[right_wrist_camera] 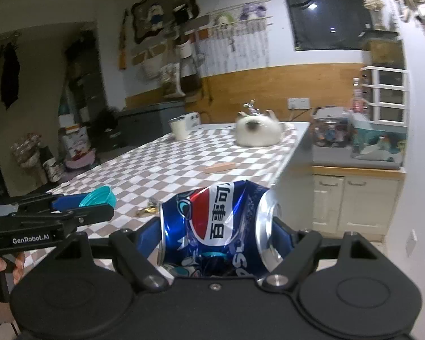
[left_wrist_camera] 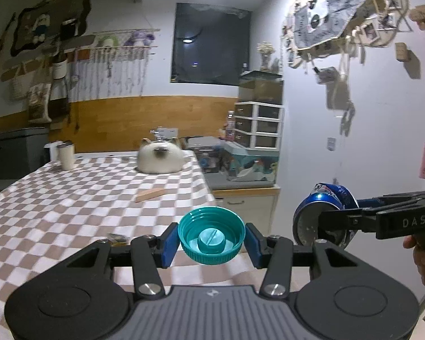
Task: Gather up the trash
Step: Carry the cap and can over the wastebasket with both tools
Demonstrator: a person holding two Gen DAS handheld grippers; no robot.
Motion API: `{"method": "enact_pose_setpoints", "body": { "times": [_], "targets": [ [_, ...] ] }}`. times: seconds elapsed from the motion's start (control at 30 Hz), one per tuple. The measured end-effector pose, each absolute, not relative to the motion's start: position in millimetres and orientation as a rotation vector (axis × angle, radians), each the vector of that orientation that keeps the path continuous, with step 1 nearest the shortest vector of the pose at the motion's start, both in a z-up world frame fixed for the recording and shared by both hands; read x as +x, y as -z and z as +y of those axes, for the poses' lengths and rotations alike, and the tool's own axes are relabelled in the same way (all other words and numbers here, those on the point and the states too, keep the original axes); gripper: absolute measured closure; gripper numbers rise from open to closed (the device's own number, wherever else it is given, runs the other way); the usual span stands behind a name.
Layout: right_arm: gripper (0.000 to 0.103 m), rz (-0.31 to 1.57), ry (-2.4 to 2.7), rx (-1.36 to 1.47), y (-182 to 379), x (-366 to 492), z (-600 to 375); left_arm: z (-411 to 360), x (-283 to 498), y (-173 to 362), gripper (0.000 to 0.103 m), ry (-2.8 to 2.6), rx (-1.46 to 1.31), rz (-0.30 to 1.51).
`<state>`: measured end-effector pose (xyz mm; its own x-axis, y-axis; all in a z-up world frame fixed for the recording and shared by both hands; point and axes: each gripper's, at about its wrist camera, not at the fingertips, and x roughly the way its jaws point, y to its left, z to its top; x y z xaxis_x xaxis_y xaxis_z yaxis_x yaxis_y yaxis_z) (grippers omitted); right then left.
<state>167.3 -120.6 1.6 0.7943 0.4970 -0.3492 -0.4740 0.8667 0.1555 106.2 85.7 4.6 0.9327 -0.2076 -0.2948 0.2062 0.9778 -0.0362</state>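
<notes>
Sitting between clamped jaws: teal cap, crushed can.

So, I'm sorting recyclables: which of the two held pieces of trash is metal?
The crushed blue soda can in the right tool; the left tool holds a teal plastic cap.

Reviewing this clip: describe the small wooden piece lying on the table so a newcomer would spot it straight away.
Start at the long table with the brown-and-white checked cloth. Near its right edge, between the white cat-shaped plush at the far end and the near end, lies a flat, pale wooden block. It is the only bare-wood, straight-edged thing on the cloth.
</notes>
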Motion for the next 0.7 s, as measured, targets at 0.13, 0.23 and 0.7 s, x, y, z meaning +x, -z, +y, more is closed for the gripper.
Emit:
{"method": "enact_pose_setpoints", "body": {
  "times": [0.13, 0.23, 0.7],
  "targets": [
    [0.022, 0.384, -0.469, 0.078, 0, 158, -150, 57, 109, -3, 0.053, 0.249, -0.001, 0.304],
    [0.022, 0.383, -0.432, 0.092, 4, 152, -171, 37, 112, -1, 0.053, 0.278, -0.001, 0.308],
    [0.023, 0.41, -0.247, 0.132, 30, 136, -259, -49, 134, 27, 0.053, 0.399, -0.016, 0.383]
  ]
}}
